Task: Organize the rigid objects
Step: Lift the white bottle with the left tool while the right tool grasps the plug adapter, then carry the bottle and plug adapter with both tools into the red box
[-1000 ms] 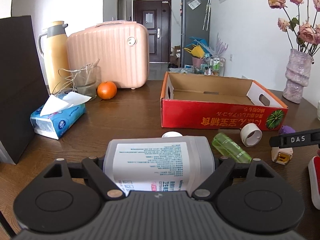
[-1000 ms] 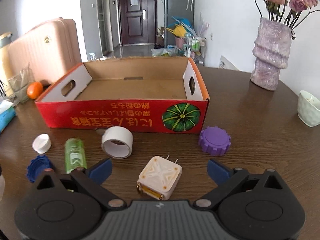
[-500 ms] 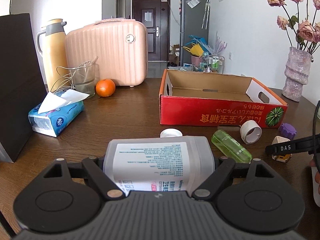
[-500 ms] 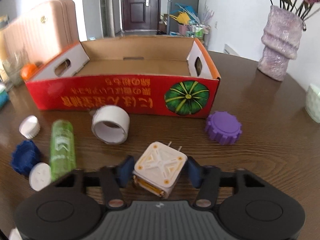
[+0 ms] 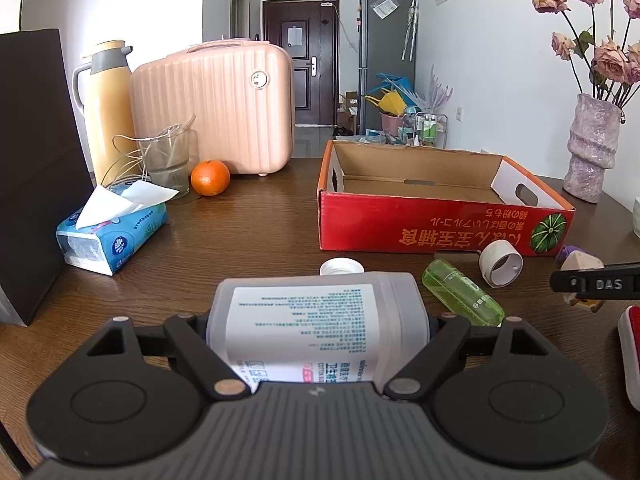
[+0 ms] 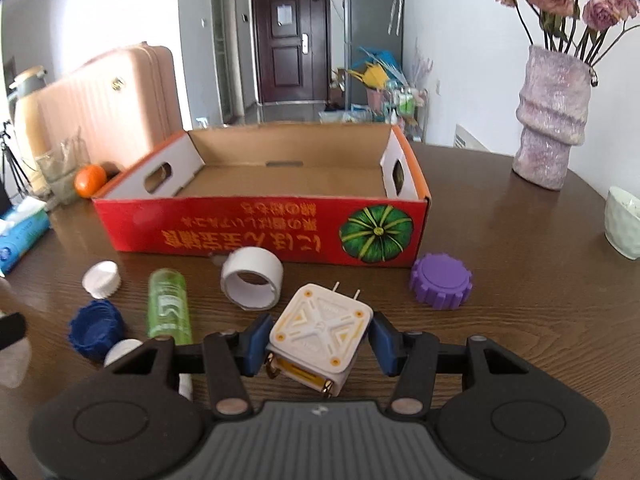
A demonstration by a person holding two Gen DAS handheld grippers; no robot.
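Note:
My left gripper [image 5: 318, 336] is shut on a grey plastic box with a white printed label [image 5: 316, 320], held above the table. My right gripper [image 6: 320, 340] is shut on a white cube charger with two prongs [image 6: 320, 330], lifted off the table. The open red cardboard box [image 6: 260, 232] stands behind, and it also shows in the left wrist view [image 5: 420, 224]. Loose on the table lie a green tube [image 6: 170, 304], a white tape ring [image 6: 252, 276], a purple gear cap [image 6: 440, 282], a blue cap [image 6: 96, 326] and a white cap [image 6: 102, 278].
A pink suitcase [image 5: 216, 108], a thermos [image 5: 106, 104], a glass [image 5: 166, 160], an orange [image 5: 210, 178], a tissue pack [image 5: 112, 228] and a black bag [image 5: 28, 168] stand at left. A purple vase [image 6: 550, 120] and a pale cup [image 6: 624, 222] stand at right.
My right gripper closed on the charger and lifted it off the table. My left gripper rose slightly with the grey box in it.

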